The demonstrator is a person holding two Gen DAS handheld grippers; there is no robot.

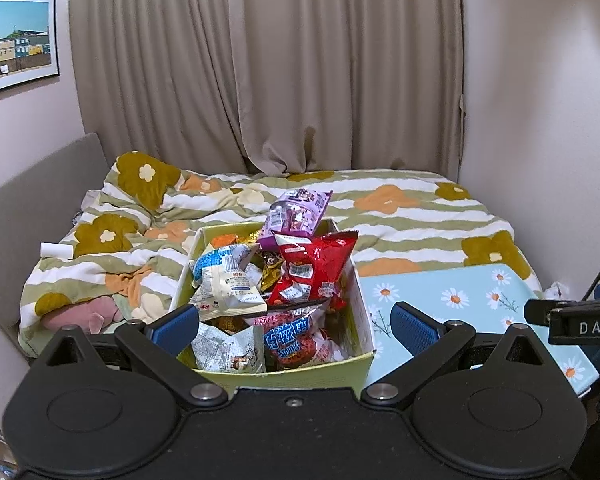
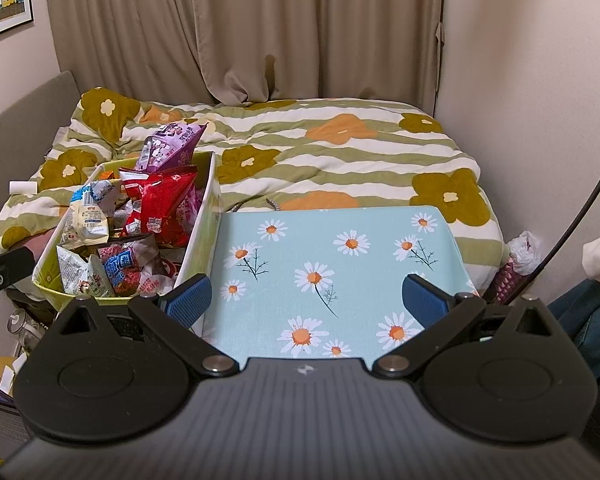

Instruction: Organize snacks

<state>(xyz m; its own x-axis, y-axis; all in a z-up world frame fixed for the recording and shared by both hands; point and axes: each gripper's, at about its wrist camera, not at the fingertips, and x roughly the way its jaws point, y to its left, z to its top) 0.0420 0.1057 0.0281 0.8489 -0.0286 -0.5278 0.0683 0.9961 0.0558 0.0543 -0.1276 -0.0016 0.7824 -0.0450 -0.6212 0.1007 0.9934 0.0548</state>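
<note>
Out to the left of both tools, on the flowered quilt, lies a small white tube-like thing, too small to identify as a snack or not. Next comes the left gripper, its blue pads spread wide with nothing between them; it hangs just short of the green box, whose near wall sits right between and ahead of its fingers. All the snacks that show are inside that box, heaped loosely, not sorted: a white and blue packet toward the left pad, a crumpled silver packet at the near wall, a blue and red packet beside it, a red bag standing up in the middle, and a purple bag poking above the far rim. To the right of the box and touching its side is the daisy-print surface, and no snack lies on it. The right gripper hovers over its near edge, jaws likewise wide apart and holding nothing, with the box off ahead of its left finger. As a judgement, this fits two stages: snacks gathered into the box as the tidy end, or a jumbled box waiting to be laid out on the daisy surface. The pictures do not settle which, so what remains cannot be told.
</note>
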